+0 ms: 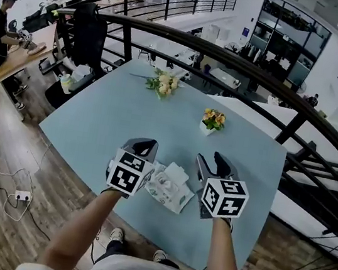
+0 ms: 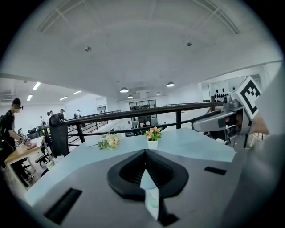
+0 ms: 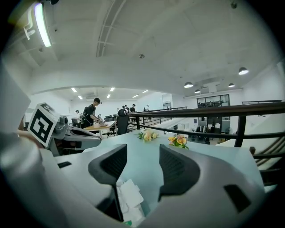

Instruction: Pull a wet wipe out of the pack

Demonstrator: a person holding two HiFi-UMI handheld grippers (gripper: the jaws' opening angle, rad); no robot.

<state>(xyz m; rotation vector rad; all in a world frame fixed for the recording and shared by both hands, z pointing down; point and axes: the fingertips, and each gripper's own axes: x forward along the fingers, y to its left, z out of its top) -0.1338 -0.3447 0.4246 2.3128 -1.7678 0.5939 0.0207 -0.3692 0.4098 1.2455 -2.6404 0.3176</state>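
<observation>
The wet wipe pack (image 1: 167, 189) lies on the light blue table (image 1: 114, 116) near its front edge, between my two grippers. A white wipe (image 1: 175, 173) sticks up from its top. My left gripper (image 1: 147, 144) sits at the pack's left side, shut, with the pack's edge (image 2: 151, 199) pinched low between its jaws. My right gripper (image 1: 214, 161) rests just right of the pack and is open. Nothing is between its fingers, and the white wipe (image 3: 130, 196) shows below its jaws (image 3: 142, 152).
A small pot of flowers (image 1: 212, 121) stands at mid table, and a loose bouquet (image 1: 164, 84) lies near the far edge. A dark railing (image 1: 231, 61) runs behind the table. People work at a desk (image 1: 16, 56) far left.
</observation>
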